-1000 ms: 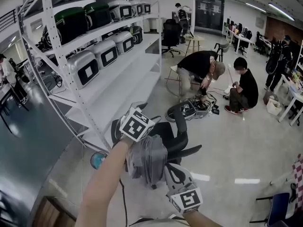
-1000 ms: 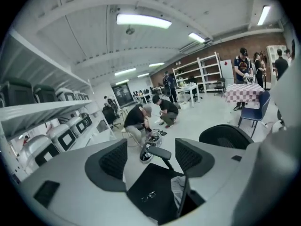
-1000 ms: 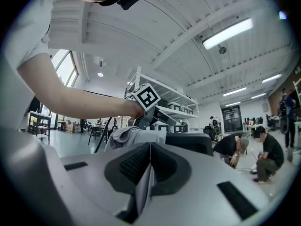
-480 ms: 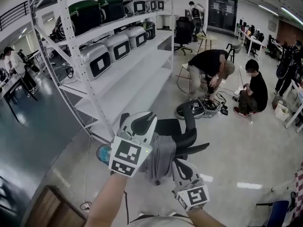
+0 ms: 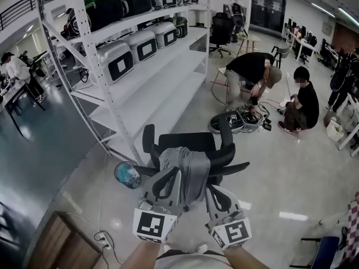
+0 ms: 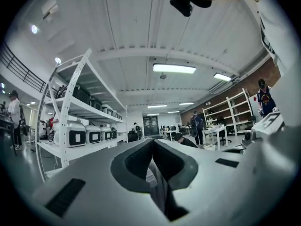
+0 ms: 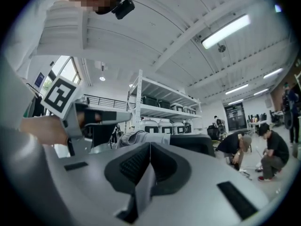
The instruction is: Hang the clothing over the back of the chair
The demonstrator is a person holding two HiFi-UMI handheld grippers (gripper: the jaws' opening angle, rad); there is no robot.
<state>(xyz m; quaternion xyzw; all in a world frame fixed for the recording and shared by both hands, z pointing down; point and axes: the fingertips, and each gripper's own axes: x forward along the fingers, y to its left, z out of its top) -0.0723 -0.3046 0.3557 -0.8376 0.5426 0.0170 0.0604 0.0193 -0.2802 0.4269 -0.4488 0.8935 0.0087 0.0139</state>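
A grey garment [image 5: 189, 170] lies draped over the back of a black office chair [image 5: 193, 144] in the middle of the head view. My left gripper [image 5: 170, 177] is shut on the garment's near left side, and grey cloth [image 6: 158, 185] shows pinched between its jaws [image 6: 153, 142]. My right gripper [image 5: 211, 194] is shut on the garment's near right side, with a fold of cloth [image 7: 144, 185] between its jaws [image 7: 149, 147]. In the right gripper view the garment [image 7: 141, 137] bunches on the chair back [image 7: 200, 145], with the left gripper [image 7: 96, 119] beside it.
White shelving [image 5: 162, 88] with grey cases stands close behind and left of the chair. Two people [image 5: 249, 72] [image 5: 303, 100] crouch over gear on the floor beyond. A round blue object [image 5: 127, 174] and a power strip [image 5: 104, 241] lie to the left. A blue chair [image 5: 331, 248] is at bottom right.
My left gripper came back from over the chair toward me, closed, and now grips the garment's near left side. The right gripper stayed put on the cloth.
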